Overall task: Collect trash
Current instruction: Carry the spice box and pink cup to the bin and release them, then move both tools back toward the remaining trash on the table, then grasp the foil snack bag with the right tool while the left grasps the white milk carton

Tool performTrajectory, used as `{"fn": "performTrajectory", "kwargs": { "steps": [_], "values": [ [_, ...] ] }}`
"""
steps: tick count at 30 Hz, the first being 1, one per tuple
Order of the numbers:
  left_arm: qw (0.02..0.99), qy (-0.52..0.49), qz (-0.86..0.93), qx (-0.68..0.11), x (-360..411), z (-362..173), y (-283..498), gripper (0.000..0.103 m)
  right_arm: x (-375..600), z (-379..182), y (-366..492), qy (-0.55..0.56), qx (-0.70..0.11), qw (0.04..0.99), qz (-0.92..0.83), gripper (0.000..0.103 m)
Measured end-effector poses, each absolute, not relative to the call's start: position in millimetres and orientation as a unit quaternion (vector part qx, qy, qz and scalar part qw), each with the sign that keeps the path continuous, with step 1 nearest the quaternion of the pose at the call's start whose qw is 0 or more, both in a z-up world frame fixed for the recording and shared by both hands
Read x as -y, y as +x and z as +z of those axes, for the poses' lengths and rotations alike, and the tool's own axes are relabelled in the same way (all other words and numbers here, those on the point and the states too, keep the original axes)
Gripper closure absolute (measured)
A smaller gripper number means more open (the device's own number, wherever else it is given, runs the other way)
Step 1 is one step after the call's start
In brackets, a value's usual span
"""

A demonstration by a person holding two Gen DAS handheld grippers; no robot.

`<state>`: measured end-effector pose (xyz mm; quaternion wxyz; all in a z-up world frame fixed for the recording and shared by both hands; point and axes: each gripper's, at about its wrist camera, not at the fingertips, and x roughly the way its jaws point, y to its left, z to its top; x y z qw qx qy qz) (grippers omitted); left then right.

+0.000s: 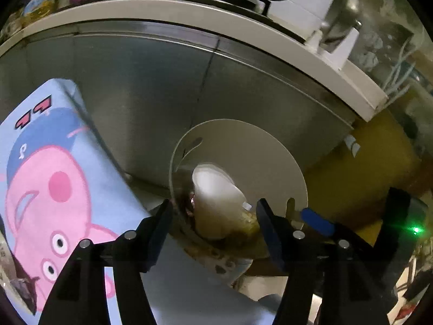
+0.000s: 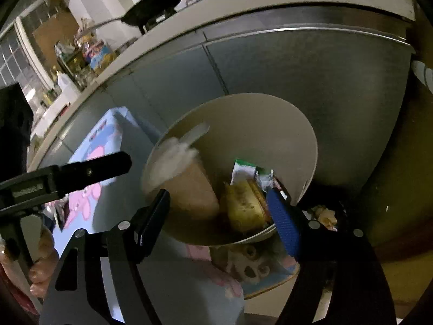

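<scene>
At the left of both views a cartoon pig cloth [image 1: 54, 178] drapes the floor. The left gripper [image 1: 213, 214] hangs with its jaws apart and empty, low in its frame, the paper cup [image 1: 216, 189] in the bin [image 1: 243, 140] just beyond. The right gripper [image 2: 219, 203], also spread and holding nothing, frames the cup [image 2: 186, 178], banana peel [image 2: 243, 203] and green wrapper [image 2: 243, 170], likely just dropped

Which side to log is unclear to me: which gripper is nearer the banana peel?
Right. The right gripper has its blue pad beside the banana peel; the left gripper is off beyond the cup.
</scene>
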<state>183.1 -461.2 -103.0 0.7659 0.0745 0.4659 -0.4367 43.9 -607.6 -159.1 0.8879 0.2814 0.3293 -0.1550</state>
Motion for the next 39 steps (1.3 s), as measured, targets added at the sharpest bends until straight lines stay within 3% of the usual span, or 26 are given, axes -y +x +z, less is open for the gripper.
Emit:
{"fn": "performTrajectory", "kwargs": {
  "steps": [3, 9, 18, 20, 23, 32, 35, 36, 37, 39],
  "values": [
    [0.78, 0.053, -0.438, -0.444, 428, -88, 172, 0.039, 599, -147, 31, 0.273, -0.301, 0.9, -0.16, 0.029],
    [0.807, 0.049, -0.429, -0.404, 337, -72, 135, 0.039, 563, -120, 31, 0.265, -0.278, 0.917, -0.11, 0.042],
    [0.885, 0.032, -0.276, -0.374, 153, -63, 127, 0.039, 460, -119, 85, 0.249, -0.333, 0.909, 0.037, 0.047],
    [0.898, 0.033, -0.239, -0.367, 124, -60, 138, 0.032, 436, -122, 99, 0.245, -0.346, 0.904, 0.061, 0.046],
    [0.906, 0.043, -0.22, -0.359, 112, -62, 156, 0.023, 407, -123, 126, 0.237, -0.356, 0.9, 0.083, 0.045],
    [0.895, 0.112, -0.229, -0.365, 143, -93, 190, 0.023, 374, -134, 199, 0.225, -0.379, 0.895, 0.065, 0.044],
    [0.891, 0.131, -0.227, -0.37, 154, -102, 191, 0.029, 373, -142, 211, 0.234, -0.386, 0.89, 0.062, 0.044],
    [0.892, 0.137, -0.22, -0.371, 154, -105, 191, 0.033, 372, -142, 212, 0.232, -0.379, 0.894, 0.063, 0.049],
    [0.895, 0.15, -0.206, -0.366, 157, -107, 190, 0.039, 370, -143, 213, 0.23, -0.381, 0.893, 0.069, 0.069],
    [0.894, 0.16, -0.207, -0.363, 159, -106, 187, 0.045, 367, -145, 210, 0.242, -0.383, 0.888, 0.076, 0.078]
  ]
}}
